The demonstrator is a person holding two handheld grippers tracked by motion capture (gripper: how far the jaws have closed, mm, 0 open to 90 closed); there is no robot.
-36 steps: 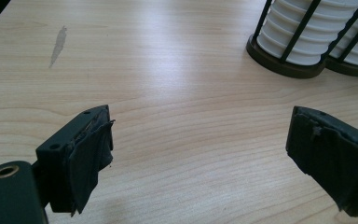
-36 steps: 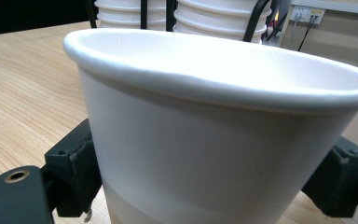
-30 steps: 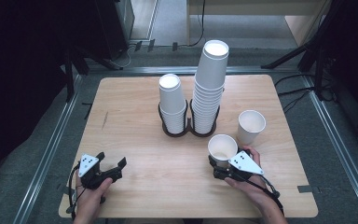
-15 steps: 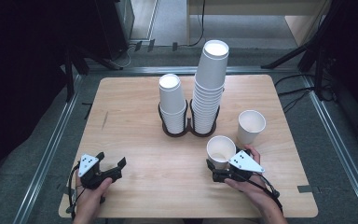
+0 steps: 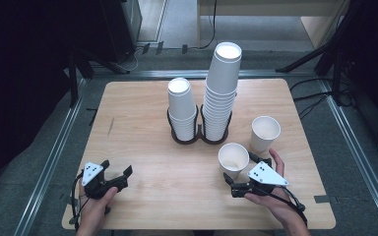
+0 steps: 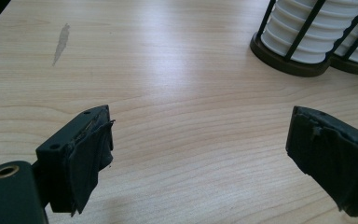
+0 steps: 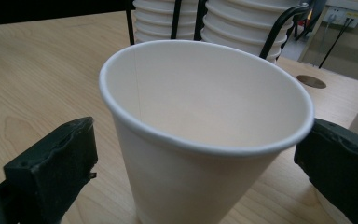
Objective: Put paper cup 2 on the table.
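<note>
Right gripper (image 5: 240, 176) stood open, jaws either side of paper cup (image 7: 200, 135), not yet clamped. Left gripper (image 5: 114, 175) open, idle, nothing between jaws. Second cup (image 5: 265, 132) beyond; stacks (image 5: 204, 105) ahead.

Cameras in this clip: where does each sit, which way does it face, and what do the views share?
High view: above the person's edge of the table, looking forward and down; both hands, left gripper and right gripper show.
Left gripper view: on the left gripper, looking along its open jaws over bare wood toward the cup holder.
Right gripper view: on the right gripper, jaws either side of a paper cup.
Shared: the cup holder appears in all three.
</note>
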